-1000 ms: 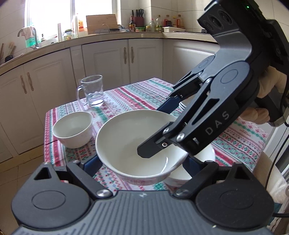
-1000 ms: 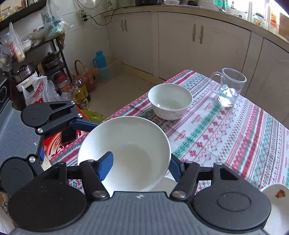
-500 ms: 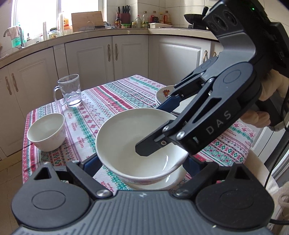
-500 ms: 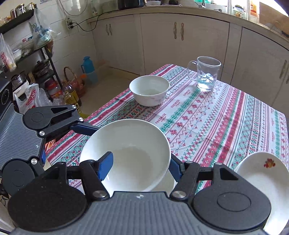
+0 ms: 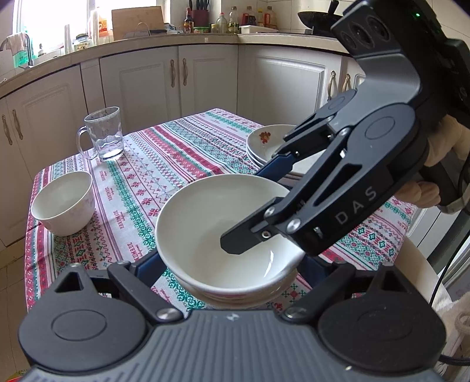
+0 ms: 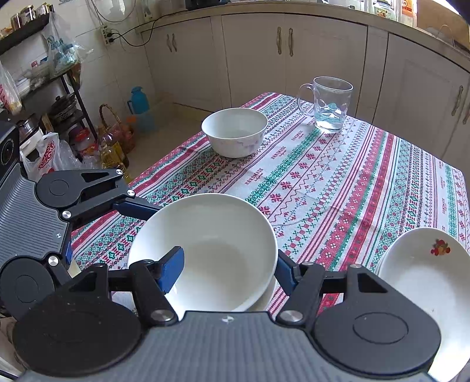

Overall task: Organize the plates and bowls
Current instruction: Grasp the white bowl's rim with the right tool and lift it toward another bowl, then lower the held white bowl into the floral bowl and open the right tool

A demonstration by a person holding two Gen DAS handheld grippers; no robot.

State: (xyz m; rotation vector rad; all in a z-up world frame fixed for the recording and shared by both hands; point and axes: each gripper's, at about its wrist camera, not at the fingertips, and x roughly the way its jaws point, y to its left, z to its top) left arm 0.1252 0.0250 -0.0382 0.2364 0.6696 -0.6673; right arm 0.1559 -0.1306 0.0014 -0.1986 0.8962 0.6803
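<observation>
Domestic kitchen. Cream cabinets run under a countertop carrying a knife block, sauce bottles and a cutting board at the far wall. A dining table with patterned tablecloth stands nearer; at left, a shelf rack holds pots, with oil bottles on the floor.

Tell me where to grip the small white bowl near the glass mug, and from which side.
Grip the small white bowl by its rim from above, one finger inside and one outside the wall. It stands upright and open, with steep walls, probably too wide to span. Come at the side facing away from the glass mug, where bare tablecloth leaves room.
</observation>
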